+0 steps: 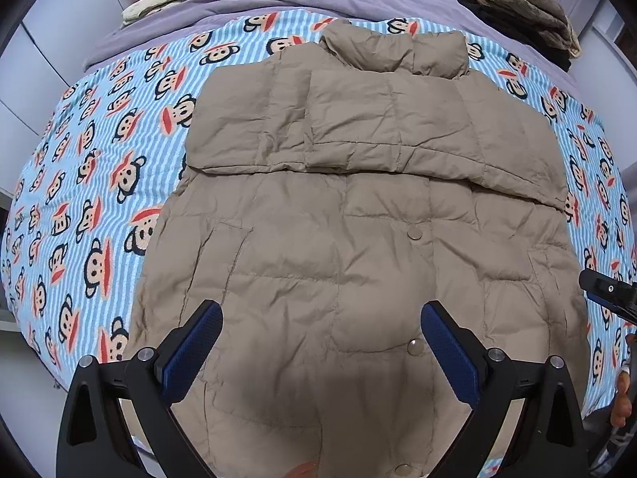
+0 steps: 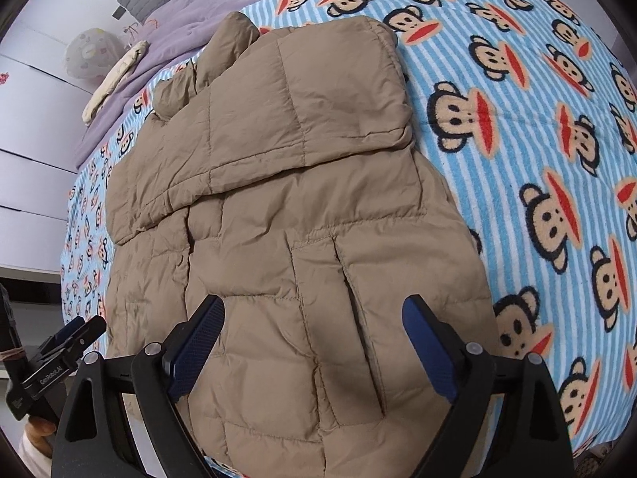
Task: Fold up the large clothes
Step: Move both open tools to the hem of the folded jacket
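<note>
Jaws spread wide on left gripper (image 1: 321,352) and right gripper (image 2: 313,348), nothing gripped; tan puffer jacket (image 1: 358,247) is laid flat on monkey-print blanket (image 1: 99,183), sleeves seemingly folded across chest.

The left gripper (image 1: 321,332) hangs with its 2 fingers spread wide, blue pads (image 1: 194,352) facing each other across the gap, nothing between them. Its black arms splay outward toward the camera. The right gripper (image 2: 313,328) is posed the same way: both fingers wide apart, blue pads (image 2: 428,352) turned inward, nothing pinched. From the left wrist view, the tip of the right gripper pokes in at the right edge, a bit of the person's hand (image 1: 622,398) below it. From the right wrist view, the left gripper appears at the lower left edge, a hand (image 2: 38,430) under it.
</note>
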`<state>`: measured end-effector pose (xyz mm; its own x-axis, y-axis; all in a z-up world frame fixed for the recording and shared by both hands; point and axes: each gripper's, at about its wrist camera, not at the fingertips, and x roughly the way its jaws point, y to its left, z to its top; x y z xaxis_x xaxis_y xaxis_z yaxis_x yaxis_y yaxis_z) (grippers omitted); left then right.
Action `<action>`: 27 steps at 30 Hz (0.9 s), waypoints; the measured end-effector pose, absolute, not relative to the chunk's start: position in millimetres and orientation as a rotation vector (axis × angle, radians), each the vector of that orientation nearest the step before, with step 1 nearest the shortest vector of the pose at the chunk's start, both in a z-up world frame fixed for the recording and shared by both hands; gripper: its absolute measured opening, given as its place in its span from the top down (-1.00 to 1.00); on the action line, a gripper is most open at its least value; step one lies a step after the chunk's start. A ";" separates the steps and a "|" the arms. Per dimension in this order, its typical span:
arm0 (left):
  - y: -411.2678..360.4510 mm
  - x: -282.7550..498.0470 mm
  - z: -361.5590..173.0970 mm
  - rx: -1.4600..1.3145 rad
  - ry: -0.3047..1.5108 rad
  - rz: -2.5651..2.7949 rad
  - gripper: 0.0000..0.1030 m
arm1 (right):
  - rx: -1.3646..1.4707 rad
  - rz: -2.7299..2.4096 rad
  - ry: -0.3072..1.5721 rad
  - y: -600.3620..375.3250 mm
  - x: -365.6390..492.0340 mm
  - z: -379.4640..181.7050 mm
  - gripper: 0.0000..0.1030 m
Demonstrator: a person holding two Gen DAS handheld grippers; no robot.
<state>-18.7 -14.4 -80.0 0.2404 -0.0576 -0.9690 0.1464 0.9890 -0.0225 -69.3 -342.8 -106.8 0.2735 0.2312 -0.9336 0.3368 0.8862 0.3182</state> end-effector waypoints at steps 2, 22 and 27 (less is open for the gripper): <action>-7.8 -23.7 -82.1 0.082 1.320 -0.137 -0.95 | 0.523 -0.081 1.324 -337.6 -73.2 -109.5 -0.80; 81.3 -96.8 -119.1 0.078 1.418 -0.259 -0.94 | 0.846 -0.240 1.256 -297.9 -193.1 -119.8 -0.80; 92.6 -104.9 -116.5 0.065 1.423 -0.272 -0.94 | 0.962 -0.310 1.215 -309.8 -228.0 -124.9 -0.80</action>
